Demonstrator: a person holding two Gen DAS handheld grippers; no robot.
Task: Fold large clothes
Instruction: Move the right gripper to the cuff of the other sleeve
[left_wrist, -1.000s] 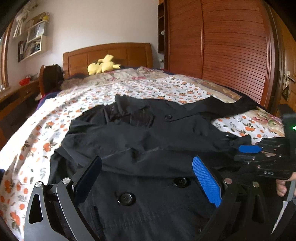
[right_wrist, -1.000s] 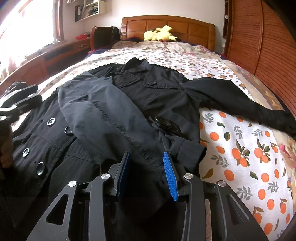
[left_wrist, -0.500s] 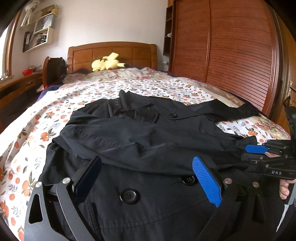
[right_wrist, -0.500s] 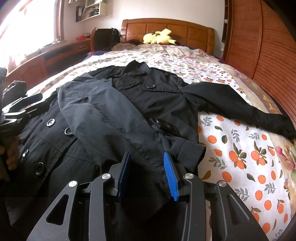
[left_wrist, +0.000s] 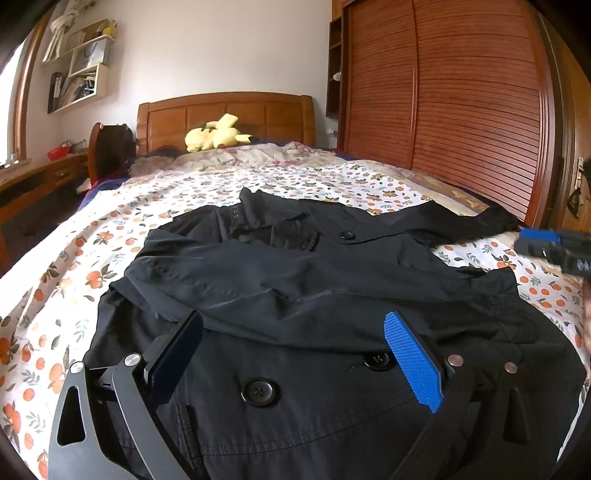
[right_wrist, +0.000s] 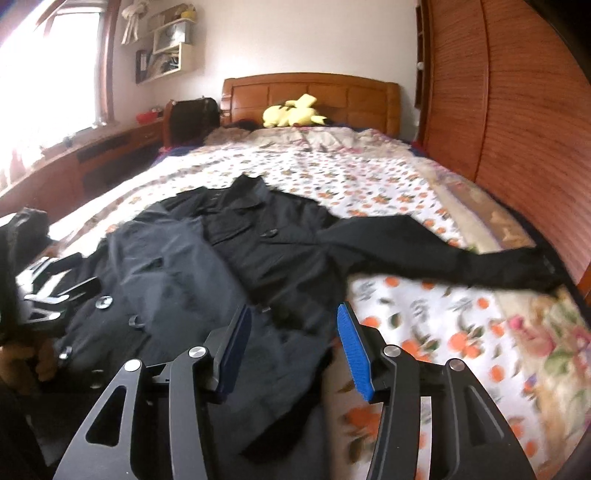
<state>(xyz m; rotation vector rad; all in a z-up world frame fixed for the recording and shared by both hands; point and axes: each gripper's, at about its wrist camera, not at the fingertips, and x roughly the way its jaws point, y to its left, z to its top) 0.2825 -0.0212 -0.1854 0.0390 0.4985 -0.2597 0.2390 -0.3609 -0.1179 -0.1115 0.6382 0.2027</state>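
Both your grippers stood spread and empty, the right gripper (right_wrist: 291, 343) having just opened off the folded sleeve (right_wrist: 173, 273). Beyond, the black coat (left_wrist: 295, 266) lay on the bed (left_wrist: 92, 240); its far sleeve (right_wrist: 436, 243) needed a cuff-end grip.

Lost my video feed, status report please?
Left hand-held gripper open over coat. Right hand-held gripper just opened, nothing pinched. One sleeve still unfolded.

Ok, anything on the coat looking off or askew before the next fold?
One thing: the black coat is folded unevenly. One sleeve lies across the chest, but the other sleeve is stretched out over the floral bedspread toward the wardrobe side. Nothing looks damaged.
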